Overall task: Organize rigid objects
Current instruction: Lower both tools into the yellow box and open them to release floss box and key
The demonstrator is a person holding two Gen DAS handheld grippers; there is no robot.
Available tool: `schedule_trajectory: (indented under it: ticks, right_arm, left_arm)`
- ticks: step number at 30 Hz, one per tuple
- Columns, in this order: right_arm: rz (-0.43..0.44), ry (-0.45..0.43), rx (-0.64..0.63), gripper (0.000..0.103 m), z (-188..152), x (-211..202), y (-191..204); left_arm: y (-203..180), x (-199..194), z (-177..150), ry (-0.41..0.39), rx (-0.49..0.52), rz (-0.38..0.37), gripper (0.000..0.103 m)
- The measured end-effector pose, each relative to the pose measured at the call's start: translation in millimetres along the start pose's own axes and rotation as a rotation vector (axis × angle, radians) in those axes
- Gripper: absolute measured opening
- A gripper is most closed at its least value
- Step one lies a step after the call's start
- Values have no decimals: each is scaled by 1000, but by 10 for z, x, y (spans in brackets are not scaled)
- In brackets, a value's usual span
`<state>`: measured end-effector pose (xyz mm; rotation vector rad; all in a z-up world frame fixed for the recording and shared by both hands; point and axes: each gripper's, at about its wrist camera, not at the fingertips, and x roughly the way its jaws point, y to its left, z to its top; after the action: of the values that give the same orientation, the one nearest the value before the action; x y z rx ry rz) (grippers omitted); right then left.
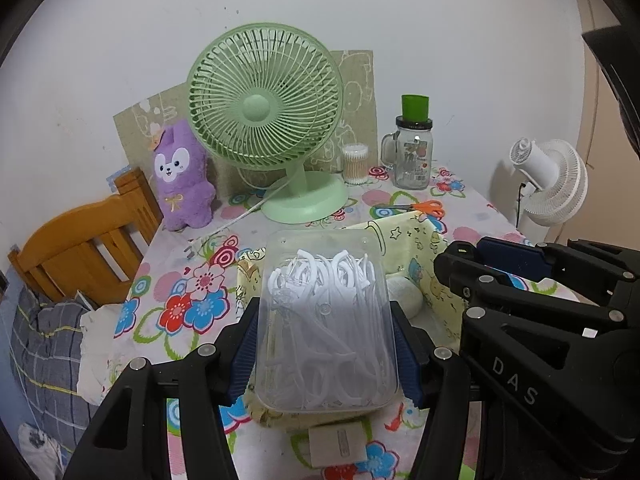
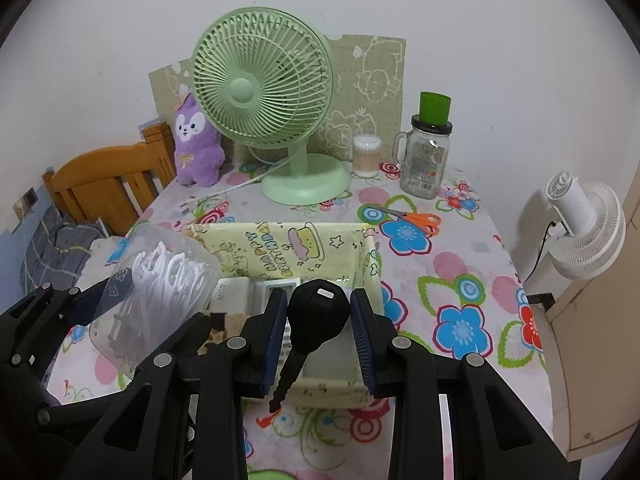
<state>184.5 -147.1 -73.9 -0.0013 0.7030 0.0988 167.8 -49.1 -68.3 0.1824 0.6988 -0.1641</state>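
My left gripper (image 1: 326, 312) is shut on a clear plastic box of white floss picks (image 1: 326, 320), held above the near end of a yellow fabric basket (image 1: 416, 236). The same box (image 2: 160, 280) shows at the left of the right wrist view, tilted. My right gripper (image 2: 318, 312) is shut on a black car key (image 2: 316, 316), its blade hanging down toward me, over the yellow basket (image 2: 280, 248). Inside the basket lie white boxes (image 2: 256, 292). The right gripper's body (image 1: 540, 304) fills the right side of the left wrist view.
On the flowered tablecloth (image 2: 460, 280) stand a green desk fan (image 2: 276, 120), a purple plush (image 2: 198, 144), a cotton swab tub (image 2: 366, 156) and a glass mug jar with green cup (image 2: 428, 160). Orange scissors (image 2: 416, 220) lie behind the basket. A small beige box (image 1: 338, 444) lies near me.
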Motion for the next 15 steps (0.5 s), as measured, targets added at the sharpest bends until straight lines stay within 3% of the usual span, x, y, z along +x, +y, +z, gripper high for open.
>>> schedule_trajectory:
  ticks: [15]
  right_arm:
    - [34, 47, -26, 37, 18, 437, 6]
  left_arm:
    - [55, 424, -32, 76, -14, 3, 61]
